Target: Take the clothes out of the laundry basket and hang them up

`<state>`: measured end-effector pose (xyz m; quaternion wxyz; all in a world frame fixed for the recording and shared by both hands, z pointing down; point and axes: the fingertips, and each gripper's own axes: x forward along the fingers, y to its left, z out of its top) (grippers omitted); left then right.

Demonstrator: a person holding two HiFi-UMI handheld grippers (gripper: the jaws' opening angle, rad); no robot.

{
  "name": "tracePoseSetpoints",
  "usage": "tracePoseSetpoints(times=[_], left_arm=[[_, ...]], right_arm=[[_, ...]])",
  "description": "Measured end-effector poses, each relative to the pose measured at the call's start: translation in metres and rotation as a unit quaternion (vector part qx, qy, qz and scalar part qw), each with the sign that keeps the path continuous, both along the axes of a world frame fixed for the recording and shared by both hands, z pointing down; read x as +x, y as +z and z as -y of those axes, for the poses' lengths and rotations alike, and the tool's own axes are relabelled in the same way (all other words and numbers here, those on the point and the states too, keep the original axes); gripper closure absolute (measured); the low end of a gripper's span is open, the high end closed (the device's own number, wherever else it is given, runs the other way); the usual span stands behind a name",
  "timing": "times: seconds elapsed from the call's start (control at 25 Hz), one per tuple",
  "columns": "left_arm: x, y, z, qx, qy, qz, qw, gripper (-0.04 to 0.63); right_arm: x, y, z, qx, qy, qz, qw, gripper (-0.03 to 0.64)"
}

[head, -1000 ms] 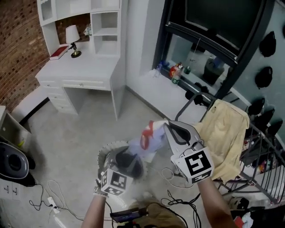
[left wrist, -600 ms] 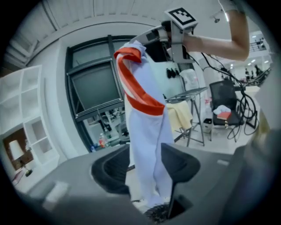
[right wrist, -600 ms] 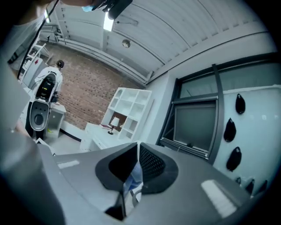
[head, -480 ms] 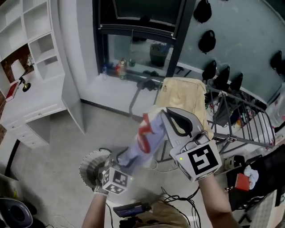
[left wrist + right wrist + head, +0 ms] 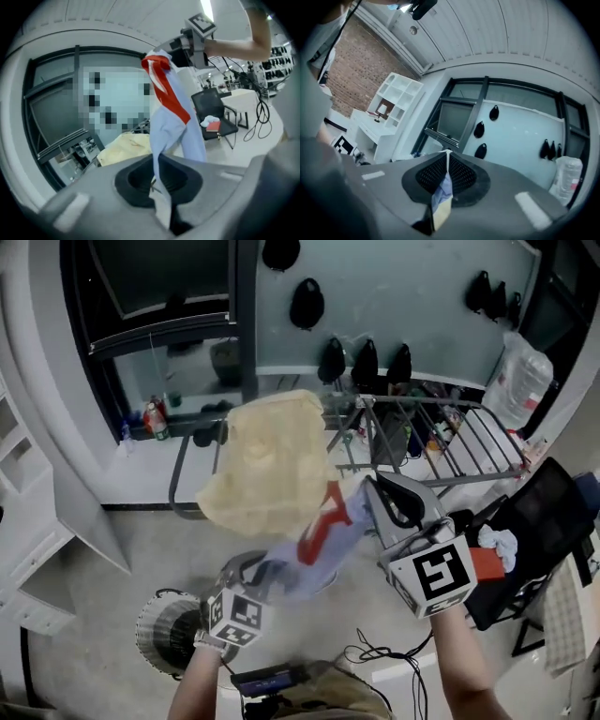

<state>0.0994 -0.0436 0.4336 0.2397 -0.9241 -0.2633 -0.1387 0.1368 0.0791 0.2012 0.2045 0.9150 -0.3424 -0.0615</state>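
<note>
— Stretching in mid-air between two hand-held grippers: one blue garment (image 5: pixel 314 538), red-striped.
— Right hand-held gripper (image 5: pixel 372 487) is clamped on its upper end; left hand-held gripper (image 5: pixel 251 576) is closing, cloth between its jaws. One yellow garment (image 5: pixel 267 465) drapes the drying rack (image 5: pixel 450 442).

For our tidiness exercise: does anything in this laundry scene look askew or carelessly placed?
Yes. The yellow cloth is slung crookedly over one end of the drying rack, bunched and hanging lopsided rather than spread flat along the rails.
</note>
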Motion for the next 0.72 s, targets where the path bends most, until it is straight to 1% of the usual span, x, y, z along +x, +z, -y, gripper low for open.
tracePoseSetpoints(times=[0.16,0.32,0.4,0.56,0.72], left_arm=[[0.021,-0.02,-0.064,-0.003,0.023,-0.015,0.9996,0.589],[0.043,-0.042,-0.126,-0.008,0.035,-0.029,0.9989,0.589],[0.053,-0.05,-0.159,-0.002,0.043,-0.035,0.9985,0.589],[0.076,-0.067,-0.233,0.011,0.062,-0.054,0.9965,0.589],[0.102,-0.084,-0.293,0.024,0.08,-0.073,0.9938,0.589]], right_arm=[[0.017,0.027,-0.112,-0.021,0.079,0.022,0.996,0.601],[0.024,0.054,-0.212,-0.035,0.142,0.059,0.987,0.601],[0.026,0.066,-0.259,-0.037,0.167,0.071,0.983,0.601],[0.034,0.074,-0.354,-0.037,0.213,0.071,0.974,0.601],[0.043,0.079,-0.431,-0.048,0.251,0.067,0.964,0.601]])
